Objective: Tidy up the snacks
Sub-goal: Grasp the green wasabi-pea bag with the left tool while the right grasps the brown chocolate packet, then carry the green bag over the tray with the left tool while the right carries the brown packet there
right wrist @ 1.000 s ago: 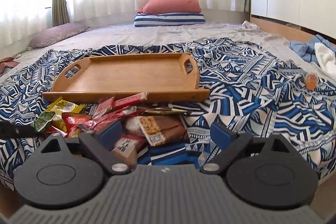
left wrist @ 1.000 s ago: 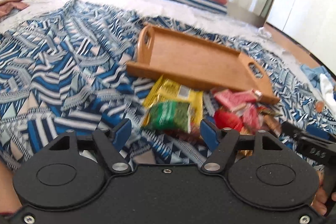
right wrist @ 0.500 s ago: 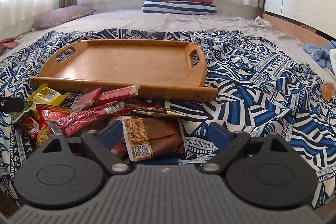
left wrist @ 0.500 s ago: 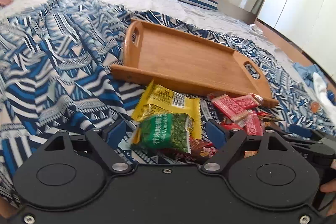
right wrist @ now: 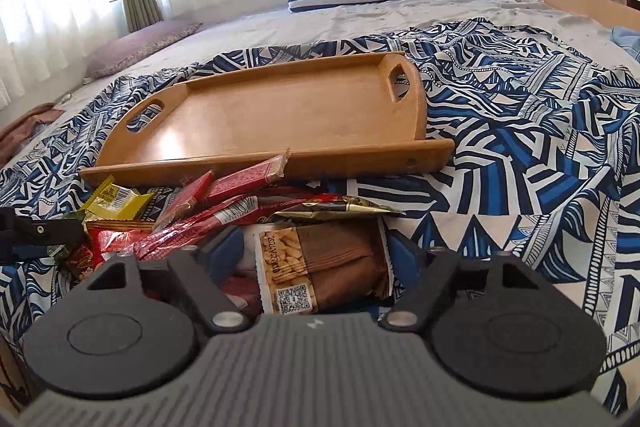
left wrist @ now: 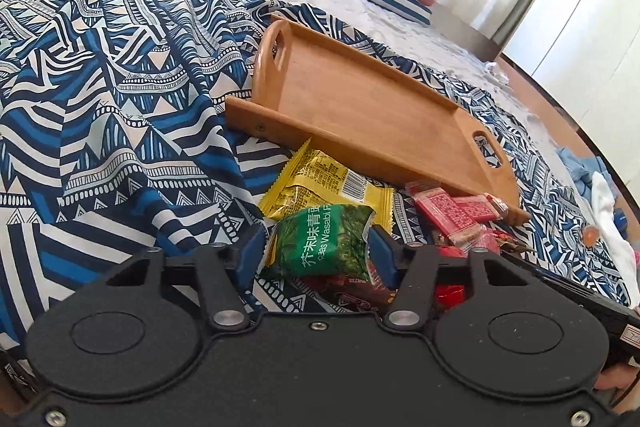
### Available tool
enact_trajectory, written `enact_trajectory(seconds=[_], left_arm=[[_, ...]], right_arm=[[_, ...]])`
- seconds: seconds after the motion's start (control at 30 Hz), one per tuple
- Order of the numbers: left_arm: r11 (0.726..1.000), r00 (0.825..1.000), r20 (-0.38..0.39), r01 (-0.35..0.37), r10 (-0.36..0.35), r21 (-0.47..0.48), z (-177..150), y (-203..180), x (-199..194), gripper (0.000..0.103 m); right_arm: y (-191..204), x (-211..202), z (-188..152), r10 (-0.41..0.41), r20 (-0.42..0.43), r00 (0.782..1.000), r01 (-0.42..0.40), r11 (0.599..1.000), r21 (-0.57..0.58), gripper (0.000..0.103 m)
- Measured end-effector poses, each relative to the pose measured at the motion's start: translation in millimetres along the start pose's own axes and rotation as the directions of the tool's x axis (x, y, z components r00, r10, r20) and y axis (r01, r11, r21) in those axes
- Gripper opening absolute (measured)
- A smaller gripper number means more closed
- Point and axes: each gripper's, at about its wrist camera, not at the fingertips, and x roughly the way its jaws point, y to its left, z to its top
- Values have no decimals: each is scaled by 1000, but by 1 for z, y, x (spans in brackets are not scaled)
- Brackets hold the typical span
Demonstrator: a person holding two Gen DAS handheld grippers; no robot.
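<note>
1. Loose snack packets lie heaped on a blue-and-white patterned bedspread [left wrist: 120, 115], just in front of an empty rectangular wooden tray with cut-out handles [left wrist: 360, 107]; nothing sits on the tray.

2. The left gripper [left wrist: 316, 257] straddles a green foil packet of wasabi peas [left wrist: 326, 245], which rests partly on a yellow crinkled wrapper [left wrist: 324, 179]. Its jaws stand apart, a blue pad close to either side of the packet; whether they already touch it cannot be told.

3. The right gripper [right wrist: 312, 259] straddles a brown peanut-snack pouch with a QR code [right wrist: 320, 267], beside long red wrappers [right wrist: 208, 227]. Its jaws are likewise spread, wide enough to flank the pouch and not clamped on it.

4. Both packets look light, soft and puffed with air, with slick film that is likely to crumple and slide under pressure. The contents could crush if squeezed hard.

5. A hold across the middle of each body, or on a flat sealed end, seems safest; gentle closure should be enough.

6. The neighbouring wrappers overlap, so one may drag along when a packet is lifted.
</note>
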Motion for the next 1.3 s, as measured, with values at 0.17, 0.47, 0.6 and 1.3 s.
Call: enact_trajectory(seconds=[0.17,0.47,0.6,1.3], left_arm=[[998,1000,6,-29,28,53,-3,-12,-6,47],[995,998,27,-54,51,88,-7,-21,-19,46],[993,997,48,-61,56,104,-7,-25,-26,46],[990,995,92,-35,23,139,10,-43,-45,46]], right_arm=[[5,-6,-1,-9,-3,1000,9,1000,-4,66],[19,-26,-5,-30,11,999,30,999,-22,66],[27,-32,-4,-44,25,999,45,998,-45,66],[47,-51,21,-37,105,994,43,998,-53,66]])
